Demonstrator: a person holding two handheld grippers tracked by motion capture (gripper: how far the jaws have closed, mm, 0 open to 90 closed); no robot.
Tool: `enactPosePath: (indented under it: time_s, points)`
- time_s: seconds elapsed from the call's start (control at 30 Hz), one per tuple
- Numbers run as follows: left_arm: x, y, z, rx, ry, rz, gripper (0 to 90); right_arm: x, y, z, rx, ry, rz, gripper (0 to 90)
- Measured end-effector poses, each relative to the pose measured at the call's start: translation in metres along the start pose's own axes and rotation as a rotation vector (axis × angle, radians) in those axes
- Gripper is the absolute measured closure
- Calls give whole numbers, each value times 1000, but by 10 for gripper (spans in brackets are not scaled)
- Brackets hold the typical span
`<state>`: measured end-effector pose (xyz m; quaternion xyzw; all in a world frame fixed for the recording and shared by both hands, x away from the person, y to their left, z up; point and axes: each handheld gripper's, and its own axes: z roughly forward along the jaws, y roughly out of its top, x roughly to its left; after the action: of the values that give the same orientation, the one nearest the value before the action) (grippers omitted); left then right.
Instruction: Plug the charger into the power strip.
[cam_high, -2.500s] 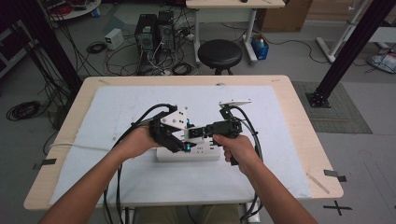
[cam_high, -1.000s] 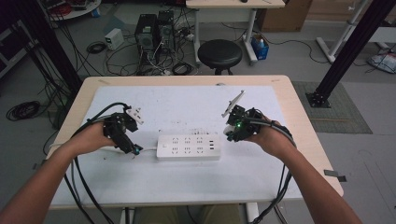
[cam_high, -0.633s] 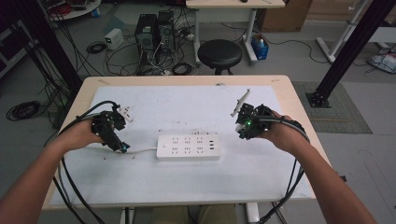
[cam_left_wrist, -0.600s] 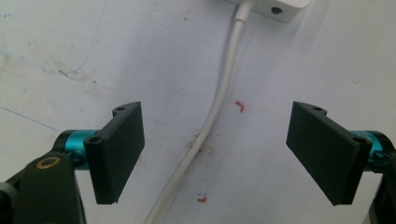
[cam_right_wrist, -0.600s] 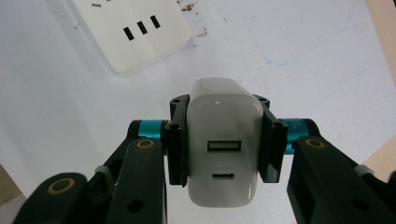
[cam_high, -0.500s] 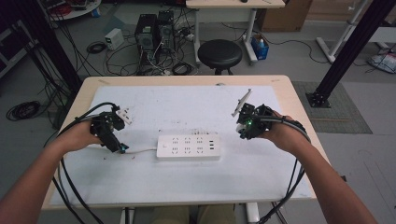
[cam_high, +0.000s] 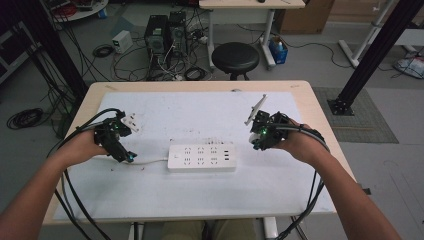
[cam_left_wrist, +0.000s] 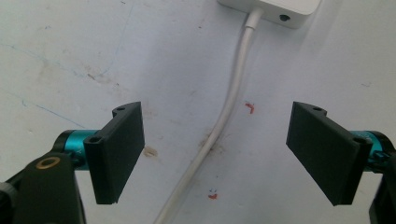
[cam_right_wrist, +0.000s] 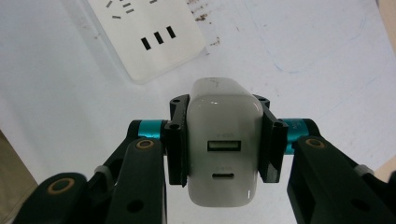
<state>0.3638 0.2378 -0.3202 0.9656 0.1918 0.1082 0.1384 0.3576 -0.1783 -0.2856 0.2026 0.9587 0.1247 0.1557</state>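
Note:
A white power strip (cam_high: 201, 158) lies flat in the middle of the white mat (cam_high: 200, 110), its white cable (cam_high: 150, 162) running off to the left. My left gripper (cam_high: 125, 154) hovers over that cable, left of the strip. In the left gripper view it (cam_left_wrist: 215, 154) stands open, the cable (cam_left_wrist: 233, 93) lying on the mat between the jaws, untouched, and the strip's end (cam_left_wrist: 275, 7) showing at the top. My right gripper (cam_high: 257, 142) is to the right of the strip. It (cam_right_wrist: 220, 140) is shut on a white USB charger (cam_right_wrist: 224, 107), ports facing the camera, above the strip's corner (cam_right_wrist: 149, 32).
The mat covers a wooden table (cam_high: 320, 115). Black cables trail from both grippers off the near edge. Beyond the far edge stand a black stool (cam_high: 235, 56), computer towers (cam_high: 162, 32) and floor cables. A black frame post (cam_high: 370, 55) rises at the right.
Both grippers were together over the power strip; they have drawn apart, the left one to the left, the right one to the right with the charger. Over the last half second little moved.

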Motion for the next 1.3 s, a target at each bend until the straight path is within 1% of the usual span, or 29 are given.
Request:
enactPosePath:
  time_s: [0.03,0.07,0.1,0.13,0.2,0.23,0.27,0.33,0.37,0.4,0.5,0.53,0.6,0.67,0.7,0.77,0.83,0.93,0.97,1.1,1.13,1.17,1.2,1.23,1.27,1.3]
  points:
    - [0,-1,0,-4,1,-5,193,0,1,0,1,1,-2,618]
    - [0,-1,-1,-4,-1,-4,193,0,6,0,-5,14,-10,618]
    - [0,-1,-1,-9,-2,-8,193,0,6,0,-5,14,-10,618]
    - [1,-2,-1,-12,-2,-7,193,0,11,1,-14,27,-11,618]
    - [1,-2,-1,-22,-7,-9,193,0,13,1,-15,32,-10,618]
    - [1,-3,0,-33,-12,-20,192,-1,18,2,-22,40,-19,618]
    - [1,-4,1,-42,-26,-19,192,-1,24,4,-30,49,-32,618]
    - [1,-4,2,-43,-32,-15,193,-1,32,7,-31,65,-42,618]
    - [1,-5,4,-45,-32,-21,193,-1,32,7,-31,65,-42,618]
    - [1,-5,4,-36,-33,-17,193,1,42,12,-32,83,-72,618]
    - [2,-5,6,-39,-33,-17,193,3,53,20,-24,101,-113,618]
    - [2,-5,7,-33,-33,-13,193,4,57,23,-17,108,-119,618]
    - [3,-6,8,-37,-32,-19,193,4,57,23,-17,108,-119,618]
    - [3,-6,11,-29,-32,-19,193,7,67,33,-1,125,-141,619]
    - [4,-6,11,-23,-33,-11,193,7,71,37,2,135,-159,619]
    - [5,-6,13,-27,-32,-16,193,9,76,42,15,152,-171,619]
    - [5,-6,13,-25,-29,-19,193,11,82,48,16,161,-188,618]
    - [4,-8,18,-19,-31,-24,193,17,92,61,33,170,-231,619]
    - [4,-8,19,-12,-33,-15,193,17,92,61,33,170,-231,619]
    - [3,-8,21,-11,-29,-16,193,23,100,72,43,178,-282,619]
    - [3,-8,21,-13,-29,-18,193,26,102,77,59,181,-296,619]
    - [3,-7,22,-12,-28,-18,193,26,102,77,59,181,-296,619]
    - [2,-7,22,-13,-28,-18,193,26,103,80,60,179,-311,619]
    - [1,-7,23,-14,-28,-19,193,27,103,82,73,179,-316,619]
    - [1,-6,23,-10,-30,-13,193,28,104,87,82,176,-336,619]
    - [1,-6,23,-9,-31,-11,193,28,104,87,82,176,-336,619]
